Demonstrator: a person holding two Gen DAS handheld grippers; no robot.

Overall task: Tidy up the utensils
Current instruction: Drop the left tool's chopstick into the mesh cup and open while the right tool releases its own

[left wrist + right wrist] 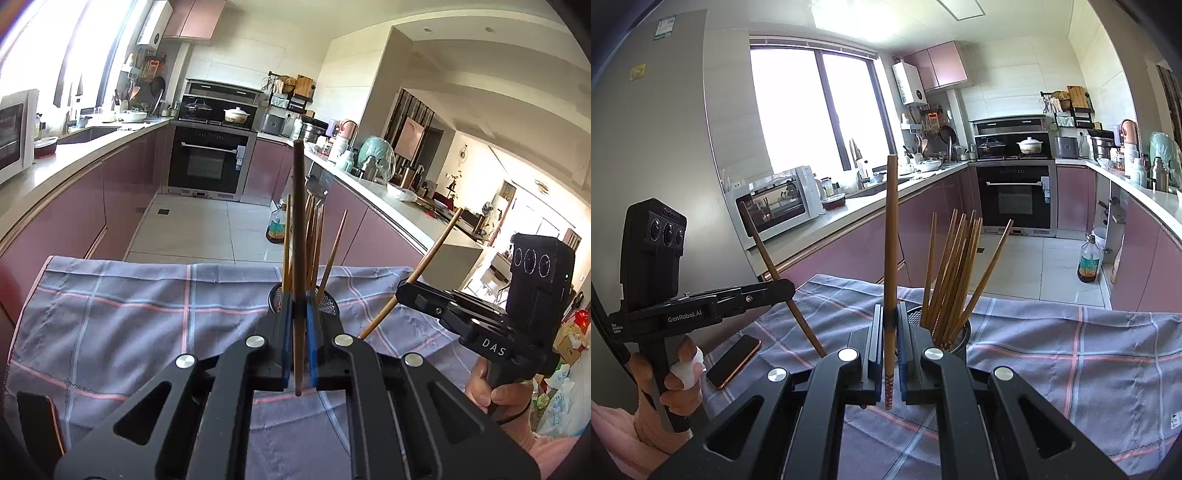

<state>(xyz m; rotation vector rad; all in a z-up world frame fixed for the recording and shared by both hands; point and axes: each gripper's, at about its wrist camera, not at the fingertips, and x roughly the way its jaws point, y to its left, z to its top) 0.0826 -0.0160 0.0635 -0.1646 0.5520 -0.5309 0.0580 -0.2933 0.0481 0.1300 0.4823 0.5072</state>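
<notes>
Above the checked cloth [1052, 350], each gripper — left [297, 317], right [891, 325] — pinches one upright chopstick [298, 229] [891, 229] beside the mesh holder [955, 334]; judged light, stiff, slippery — best gripped mid-shaft.

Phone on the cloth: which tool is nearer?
Left. The phone lies just beside the left tool, on its outer side; the right tool is on the left tool's other side, farther away.
</notes>
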